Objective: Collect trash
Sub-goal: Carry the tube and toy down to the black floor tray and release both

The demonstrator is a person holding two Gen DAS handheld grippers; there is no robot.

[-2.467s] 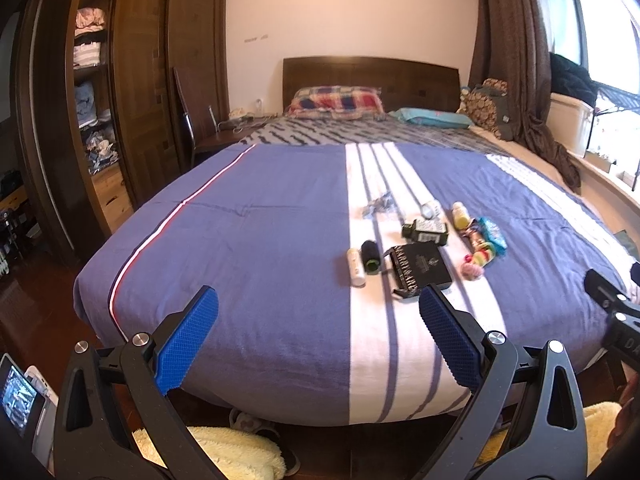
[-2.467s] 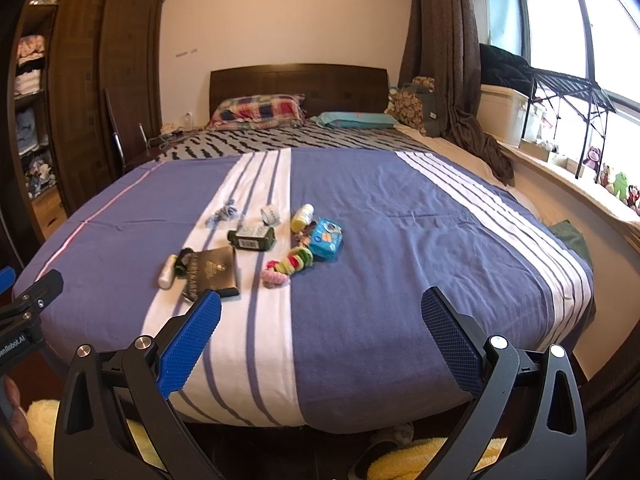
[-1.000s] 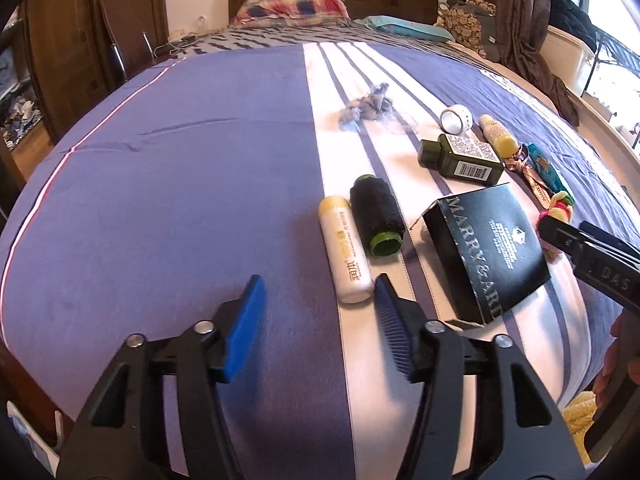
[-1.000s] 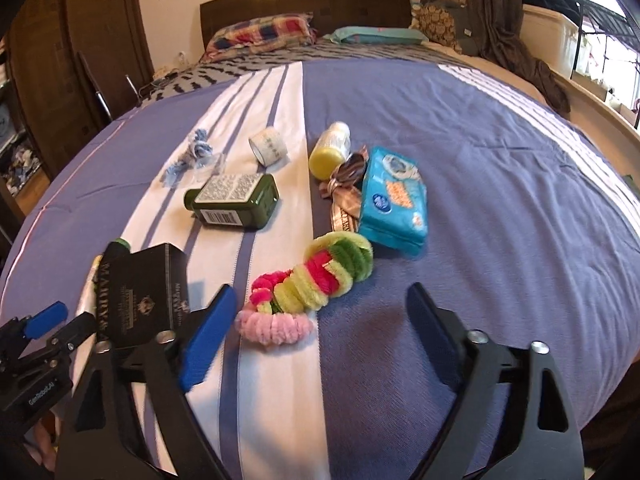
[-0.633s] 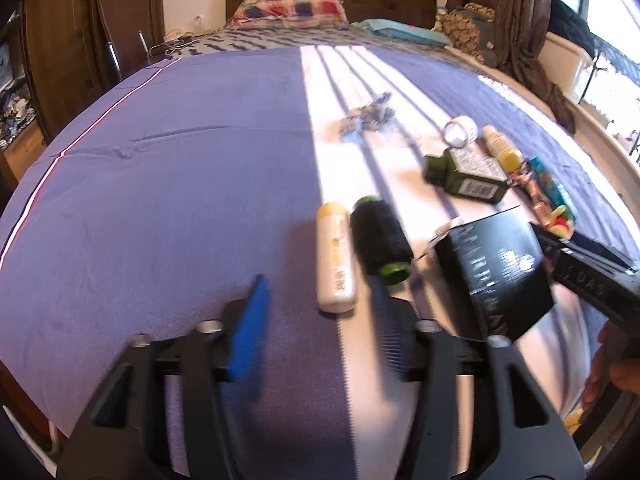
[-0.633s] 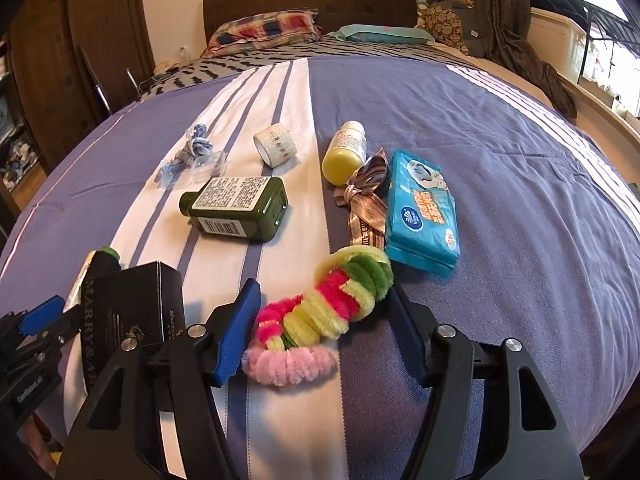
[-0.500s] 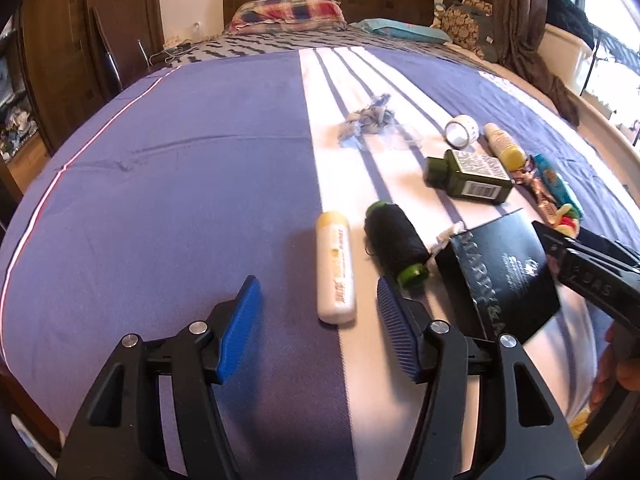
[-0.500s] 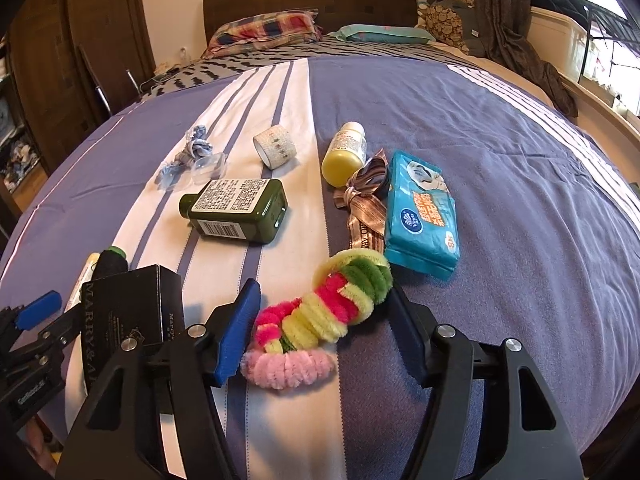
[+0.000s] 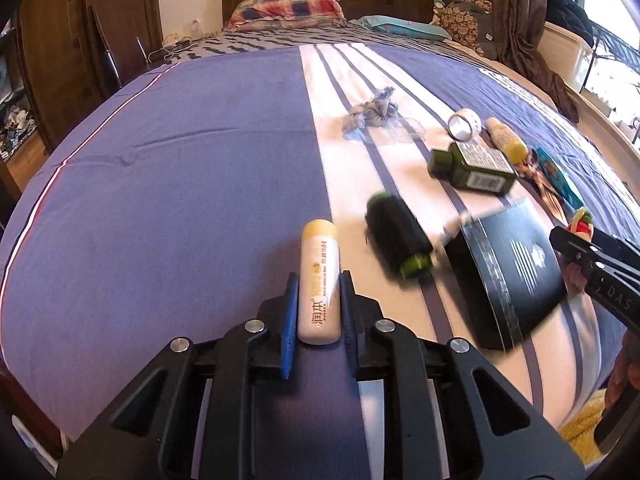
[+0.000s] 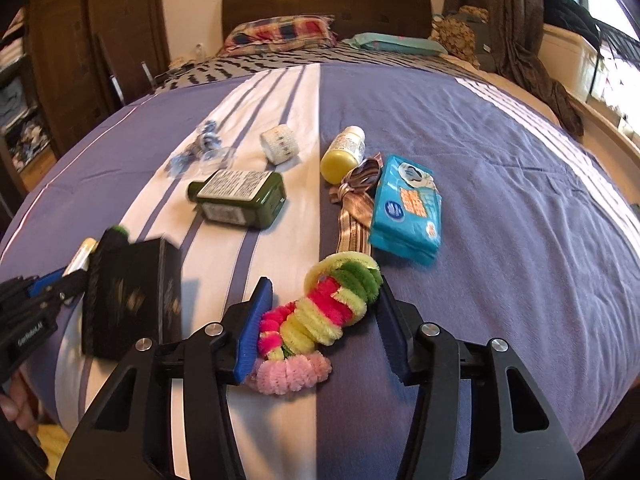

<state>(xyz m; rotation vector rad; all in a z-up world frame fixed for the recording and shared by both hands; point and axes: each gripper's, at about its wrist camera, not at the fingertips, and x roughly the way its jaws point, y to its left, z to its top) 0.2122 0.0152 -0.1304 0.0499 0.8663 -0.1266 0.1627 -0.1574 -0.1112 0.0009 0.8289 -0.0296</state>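
Purple-and-white striped bed cover point(image 9: 200, 168) across the whole left wrist view. Left tool point(image 9: 318, 300) clamped on cream tube with yellow cap point(image 9: 319, 280), blue pads pressed to both sides of its lower half, tube lying along the edge of the white stripe. Just right of it: black cylinder with green ends point(image 9: 398, 236), blurred. Beyond that, black box point(image 9: 508, 268), also blurred, one corner tipped up. Farther up the stripe: dark green bottle point(image 9: 472, 168) on its side, roll of clear tape point(image 9: 464, 126), small yellow bottle point(image 9: 505, 142), crumpled blue-grey scrap point(image 9: 370, 114). Right tool's black body point(image 9: 596, 264) at the right edge.

Right wrist view: right tool point(image 10: 320, 332) closing around fuzzy chenille ring chain point(image 10: 320, 316), pink, yellow and green. Chain between the blue pads; left pad against the pink end, right pad beside the green loop; firm contact on both sides not clear. Chain flat on the bed cover, across the border of white and purple. Just behind it: striped brown ribbon point(image 10: 354, 204), beside it blue wipes pack point(image 10: 408, 208), small yellow bottle point(image 10: 344, 154) above. Dark green bottle point(image 10: 240, 198) to the left, tape roll point(image 10: 280, 144) past it. Black box point(image 10: 128, 296) at lower left, blurred, next to left tool point(image 10: 44, 288) at the frame edge. Plaid pillow point(image 10: 280, 34) against dark headboard point(image 10: 324, 4).
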